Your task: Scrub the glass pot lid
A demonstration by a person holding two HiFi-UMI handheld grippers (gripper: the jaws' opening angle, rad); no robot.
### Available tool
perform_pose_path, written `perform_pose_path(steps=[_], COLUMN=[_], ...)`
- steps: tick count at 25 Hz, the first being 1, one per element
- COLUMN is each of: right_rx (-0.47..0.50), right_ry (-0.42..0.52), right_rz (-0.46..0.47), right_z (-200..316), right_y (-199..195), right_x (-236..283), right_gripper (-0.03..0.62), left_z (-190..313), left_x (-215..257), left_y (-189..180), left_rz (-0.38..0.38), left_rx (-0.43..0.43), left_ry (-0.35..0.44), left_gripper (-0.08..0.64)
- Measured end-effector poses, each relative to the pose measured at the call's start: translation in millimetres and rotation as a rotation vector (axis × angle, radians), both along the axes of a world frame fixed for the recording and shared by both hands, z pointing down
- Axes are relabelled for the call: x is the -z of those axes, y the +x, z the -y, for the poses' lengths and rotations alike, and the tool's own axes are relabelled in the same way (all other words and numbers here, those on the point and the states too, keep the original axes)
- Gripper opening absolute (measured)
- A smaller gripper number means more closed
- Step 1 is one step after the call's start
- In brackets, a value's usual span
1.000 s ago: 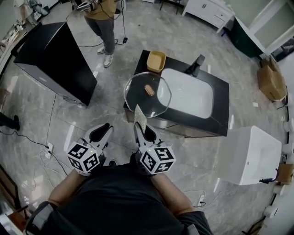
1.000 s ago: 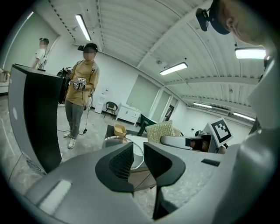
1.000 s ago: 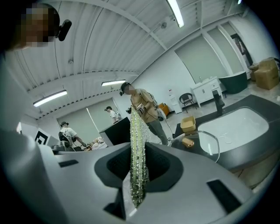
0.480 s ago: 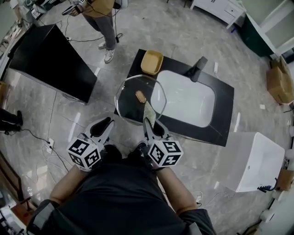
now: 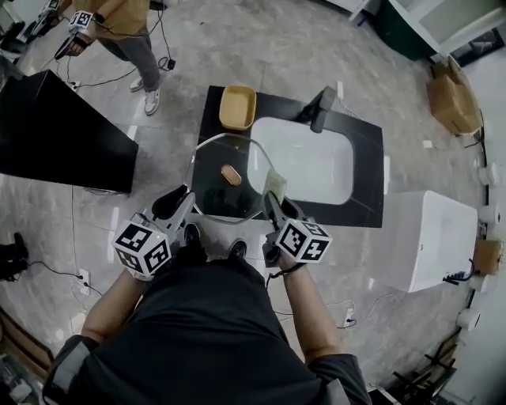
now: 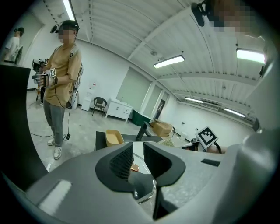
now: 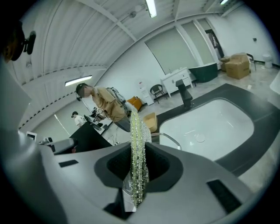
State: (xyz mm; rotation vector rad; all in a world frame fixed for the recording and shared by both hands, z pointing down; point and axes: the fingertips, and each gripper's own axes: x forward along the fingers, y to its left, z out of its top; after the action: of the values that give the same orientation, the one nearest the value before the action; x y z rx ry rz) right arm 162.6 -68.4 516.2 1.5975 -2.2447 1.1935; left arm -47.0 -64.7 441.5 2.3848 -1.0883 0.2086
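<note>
Head view: The left gripper (image 5: 180,207) hovered at the near-left rim of the glass pot lid (image 5: 229,190). The right gripper (image 5: 273,207) stood at the near-right rim, and the scrub cloth (image 5: 274,185) in it rose over the lid's right edge. The lid lay on the left part of the black counter (image 5: 368,178), beside the white sink (image 5: 304,162), with its near rim at about the counter's front edge. A yellow container (image 5: 237,107) sat beyond the lid and a faucet (image 5: 320,107) behind the sink. Open grey floor (image 5: 237,47) surrounded the counter. A black cabinet (image 5: 55,134) stood to the left, a white unit (image 5: 431,249) to the right, and a person (image 5: 118,24) at the far left.

Left gripper view: The jaws stood a little apart and gripped nothing. The lid's rim and knob (image 6: 134,167) showed through the gap, low and just ahead.

Right gripper view: The jaws were clamped on the scrub cloth, which stood upright between them. The lid's rim curved just beyond, with the sink to the right.
</note>
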Motion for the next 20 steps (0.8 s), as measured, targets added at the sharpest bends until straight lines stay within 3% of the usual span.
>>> perform_pose_path(steps=[3, 7, 13, 16, 20], right_rx=[-0.041, -0.027, -0.001, 0.074, 0.296], right_ry=[-0.031, -0.055, -0.117, -0.107, -0.115], right_rz=[0.013, 0.09, 0.17, 0.101, -0.026], right_z=[17, 43, 93, 123, 156], right_y=[-2, -21, -35, -41, -65], right_x=[-9, -15, -47, -57, -73], right_gripper=[0.066, 0.066, 0.066, 0.066, 0.066], left_z=[18, 30, 35, 32, 23], left_x=[-5, -19, -37, -40, -46], left_y=[-15, -33, -54, -57, -69], left_rz=[-0.012, -0.007, 0.031, 0.051, 0.066], left_rx=[-0.038, -0.06, 0.048, 0.098, 0.179], left_ry=[-0.006, -0.042, -0.083, -0.09, -0.117], left_gripper=[0.074, 0.074, 0.074, 0.074, 0.074])
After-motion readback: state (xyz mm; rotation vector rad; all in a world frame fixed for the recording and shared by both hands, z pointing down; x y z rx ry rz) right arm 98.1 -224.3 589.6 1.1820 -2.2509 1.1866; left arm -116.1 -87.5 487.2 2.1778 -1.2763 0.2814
